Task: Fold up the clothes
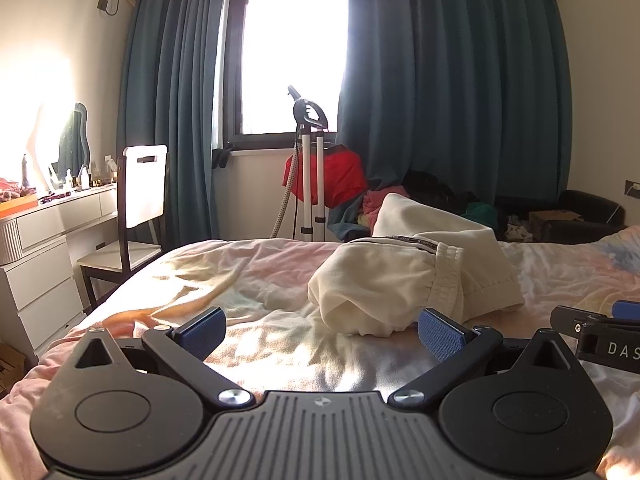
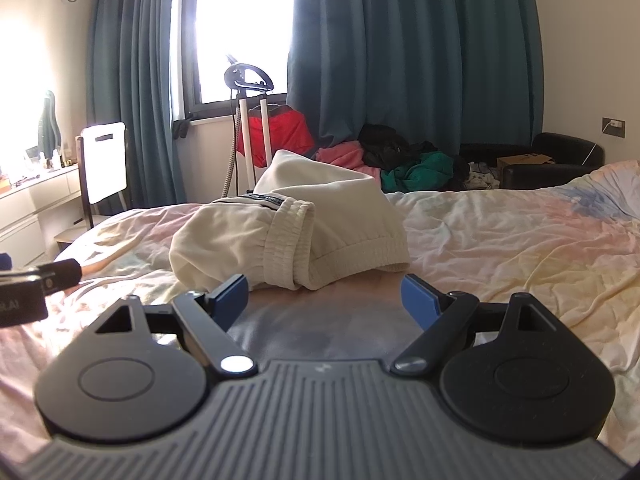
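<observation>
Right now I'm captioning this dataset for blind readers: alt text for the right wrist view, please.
The open right gripper hovers low over a bed, pointing at a bundled cream garment just ahead. The left gripper shows at the left edge. Behind are teal curtains, a bright window and a clothes pile.

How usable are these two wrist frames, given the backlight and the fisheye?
Left wrist: window blown out, glare washes the dresser wall; cream garment readable. Right wrist: same overexposed window, curtains bowed by fisheye, garment sharp.
</observation>
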{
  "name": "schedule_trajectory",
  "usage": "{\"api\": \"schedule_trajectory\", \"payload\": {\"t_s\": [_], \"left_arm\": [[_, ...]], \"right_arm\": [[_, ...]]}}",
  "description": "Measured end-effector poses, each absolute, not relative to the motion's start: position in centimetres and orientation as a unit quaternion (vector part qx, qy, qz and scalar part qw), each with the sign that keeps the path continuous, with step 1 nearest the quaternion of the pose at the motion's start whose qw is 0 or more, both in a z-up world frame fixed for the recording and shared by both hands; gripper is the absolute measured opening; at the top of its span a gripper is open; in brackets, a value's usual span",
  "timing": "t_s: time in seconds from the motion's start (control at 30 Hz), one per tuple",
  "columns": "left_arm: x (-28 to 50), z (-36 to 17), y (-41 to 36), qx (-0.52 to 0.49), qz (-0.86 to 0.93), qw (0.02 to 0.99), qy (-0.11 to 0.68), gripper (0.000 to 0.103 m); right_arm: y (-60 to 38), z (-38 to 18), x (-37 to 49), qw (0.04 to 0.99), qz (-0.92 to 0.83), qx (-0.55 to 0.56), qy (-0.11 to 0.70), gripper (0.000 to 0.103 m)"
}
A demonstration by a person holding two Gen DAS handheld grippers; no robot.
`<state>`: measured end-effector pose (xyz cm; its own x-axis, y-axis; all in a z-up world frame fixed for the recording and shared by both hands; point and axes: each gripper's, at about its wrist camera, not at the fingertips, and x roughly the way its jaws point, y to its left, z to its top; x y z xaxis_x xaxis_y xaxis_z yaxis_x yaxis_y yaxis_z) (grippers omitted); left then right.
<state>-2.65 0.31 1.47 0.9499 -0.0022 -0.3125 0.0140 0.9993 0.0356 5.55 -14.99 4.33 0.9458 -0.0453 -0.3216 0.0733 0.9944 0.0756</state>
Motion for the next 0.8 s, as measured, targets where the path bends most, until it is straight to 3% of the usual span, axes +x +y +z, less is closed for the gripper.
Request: {"api": "schedule_trajectory", "payload": {"t_s": [0.8], "left_arm": [[-1.7,-0.2,-0.3,0.038,-0.005,0.987,0.155,0.103]], "right_arm": [[-16.2,4.6,5.6,0.987,-0.042,0.065,0.139,0.085]]}}
